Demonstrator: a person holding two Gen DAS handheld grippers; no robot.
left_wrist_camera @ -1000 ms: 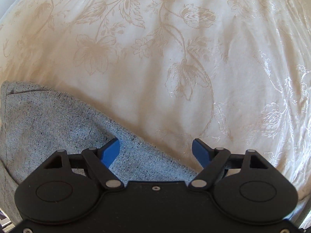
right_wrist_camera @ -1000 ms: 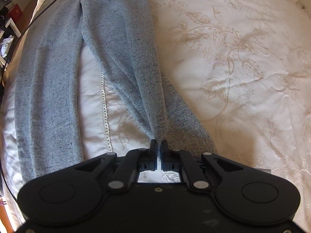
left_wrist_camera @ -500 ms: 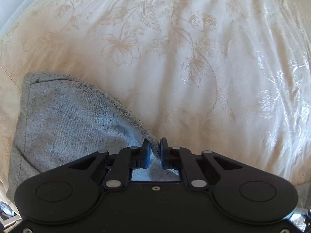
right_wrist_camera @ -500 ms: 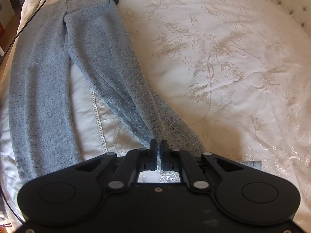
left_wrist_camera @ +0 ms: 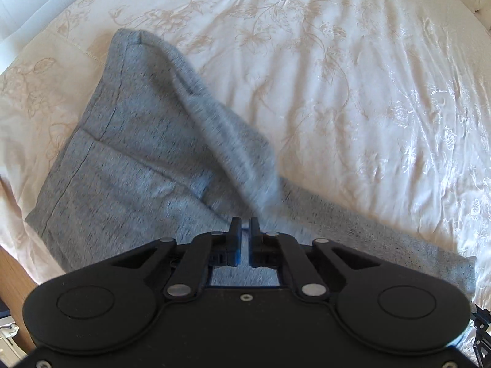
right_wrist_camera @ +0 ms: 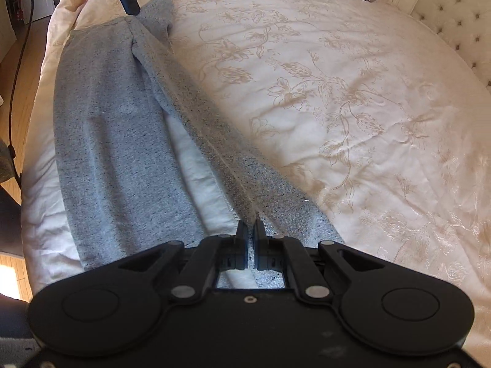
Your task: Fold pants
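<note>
Pinching grey pants (right_wrist_camera: 116,141) in both closed tongs.

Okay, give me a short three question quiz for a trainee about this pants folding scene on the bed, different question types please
1. True or false: the left gripper is shut on the grey pants.
2. What fabric does the right gripper pinch: (a) the bedspread, (b) a pants leg, (c) nothing?
3. Fill in: at the far end of the pants, the waist corner is ___ off the bed.

Key: 1 true. 2 (b). 3 lifted.
</note>
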